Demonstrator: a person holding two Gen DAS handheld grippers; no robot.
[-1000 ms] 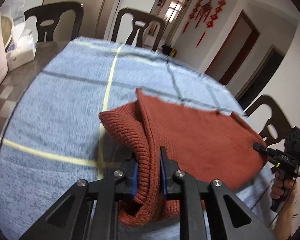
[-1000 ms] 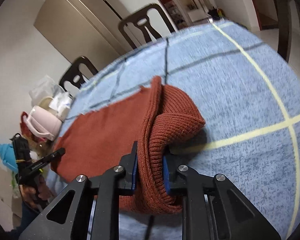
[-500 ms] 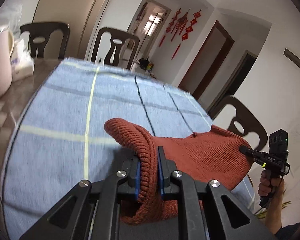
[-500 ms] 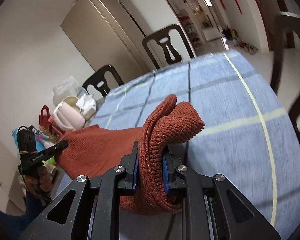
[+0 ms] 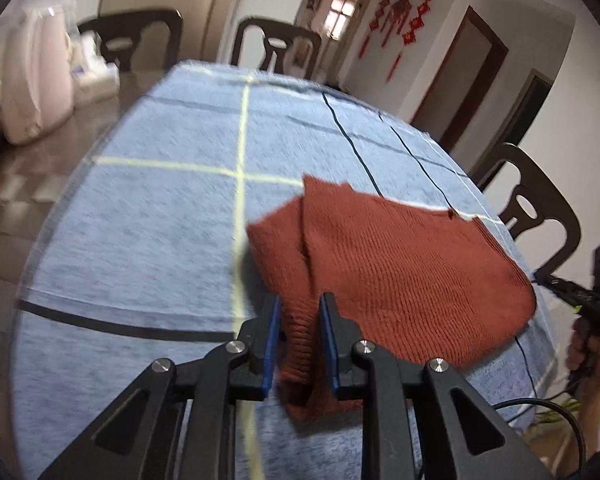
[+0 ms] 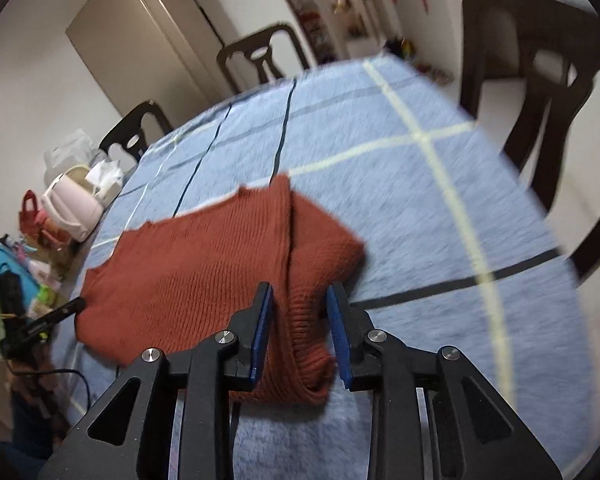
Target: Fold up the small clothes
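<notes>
A rust-red knitted garment lies folded on the blue checked tablecloth; it also shows in the right wrist view. My left gripper straddles its ribbed left edge, jaws parted with gaps beside the cloth. My right gripper straddles the ribbed right edge, jaws wider apart and clear of the knit. Each gripper appears at the far end in the other's view: the right gripper and the left gripper.
Dark chairs stand around the table. A pink kettle, tissues and bags sit at the table's left end, where the bare tabletop shows. A black cable hangs near the right hand.
Both grippers lowered the lifted garment ends onto the cloth and opened their jaws. The garment now lies flatter, folded over itself.
</notes>
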